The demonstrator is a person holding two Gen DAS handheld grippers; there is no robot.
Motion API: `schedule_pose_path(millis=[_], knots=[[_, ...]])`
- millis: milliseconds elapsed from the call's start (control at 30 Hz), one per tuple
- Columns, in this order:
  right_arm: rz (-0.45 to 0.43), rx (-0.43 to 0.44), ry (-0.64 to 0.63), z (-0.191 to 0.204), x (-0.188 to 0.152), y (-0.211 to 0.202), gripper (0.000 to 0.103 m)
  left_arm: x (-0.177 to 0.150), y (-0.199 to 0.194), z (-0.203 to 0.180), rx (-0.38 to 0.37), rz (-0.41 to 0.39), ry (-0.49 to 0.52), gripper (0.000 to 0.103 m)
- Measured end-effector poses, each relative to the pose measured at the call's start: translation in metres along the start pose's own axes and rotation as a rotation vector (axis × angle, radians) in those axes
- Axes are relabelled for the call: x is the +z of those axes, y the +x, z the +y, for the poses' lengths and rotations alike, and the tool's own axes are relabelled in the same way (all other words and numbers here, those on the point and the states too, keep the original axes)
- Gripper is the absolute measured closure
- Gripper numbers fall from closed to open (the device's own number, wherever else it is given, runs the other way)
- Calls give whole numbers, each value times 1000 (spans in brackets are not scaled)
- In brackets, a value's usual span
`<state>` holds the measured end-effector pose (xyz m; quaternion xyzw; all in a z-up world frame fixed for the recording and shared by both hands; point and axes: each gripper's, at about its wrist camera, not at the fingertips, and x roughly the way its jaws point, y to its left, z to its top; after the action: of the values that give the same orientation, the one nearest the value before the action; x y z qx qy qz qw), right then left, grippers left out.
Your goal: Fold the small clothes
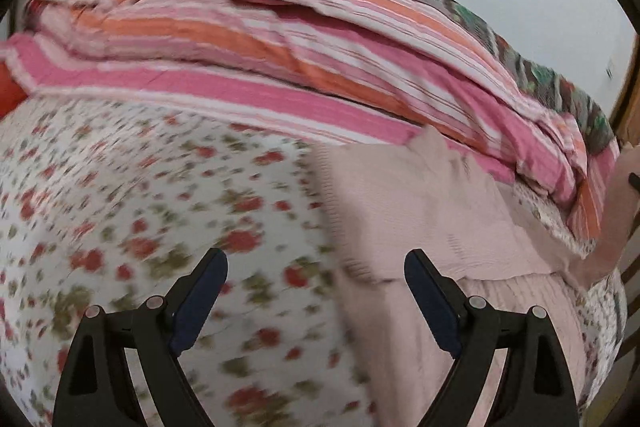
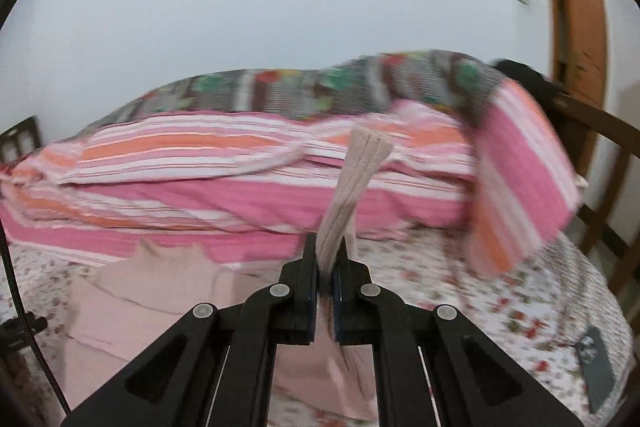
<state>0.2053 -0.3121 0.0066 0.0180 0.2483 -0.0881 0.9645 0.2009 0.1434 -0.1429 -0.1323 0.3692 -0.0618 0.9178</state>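
Two wrist-camera views over a bed covered by a floral sheet (image 1: pixel 132 195), with a rolled pink and orange striped blanket (image 1: pixel 248 39) lying along its far side. A pale pink garment (image 1: pixel 420 203) lies spread on the sheet in front of the blanket.

The right gripper (image 2: pixel 331 255) is clamped tight on a ribbed strip of the pink garment's edge (image 2: pixel 356 179), which sticks up past its tips. The rest of the garment (image 2: pixel 132 307) hangs and spreads below and to the left in that view. The left gripper (image 1: pixel 316 267) is spread wide and holds nothing; it hovers over the sheet, with the garment's left edge just under its right finger.

This looks like the middle of a fold: one end is lifted and ready to be carried across the cloth lying flat. The next move likely calls for the right gripper to bring its edge over and lay it on the flat part, keeping the layers lined up, while the empty left gripper pins or takes a matching corner. Both views are blurred, so fine creases are unclear.

A dark phone (image 2: pixel 596 367) lies on the sheet at the right.
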Motion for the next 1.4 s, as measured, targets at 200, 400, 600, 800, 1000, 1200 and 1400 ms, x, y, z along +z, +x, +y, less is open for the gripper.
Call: schedule_pose_path(millis=[200,400,600,800,1000,1200,1400], knots=[[41,162,-79,105,-7,29,97,-13,-12,44,19,13,-83,14],[142,344,-102,196,-29,57,98,-24,-23,65,45,22,-94,14],[242,422,-185,274,-65,84,97,-39,-38,76,43,32,-94,14],[330,447,-238,309,-100,108,97,-52,-51,81,33,35,-75,13],[471,546,-312,324,-127,115,59,-54,-54,75,21,45,-56,13],[359,557,-373,296,-126,62,46,-49,-51,59,-6,50,-28,13],[263,379,-246,205,-112,43,45,-40,-36,38,-47,60,-9,14]])
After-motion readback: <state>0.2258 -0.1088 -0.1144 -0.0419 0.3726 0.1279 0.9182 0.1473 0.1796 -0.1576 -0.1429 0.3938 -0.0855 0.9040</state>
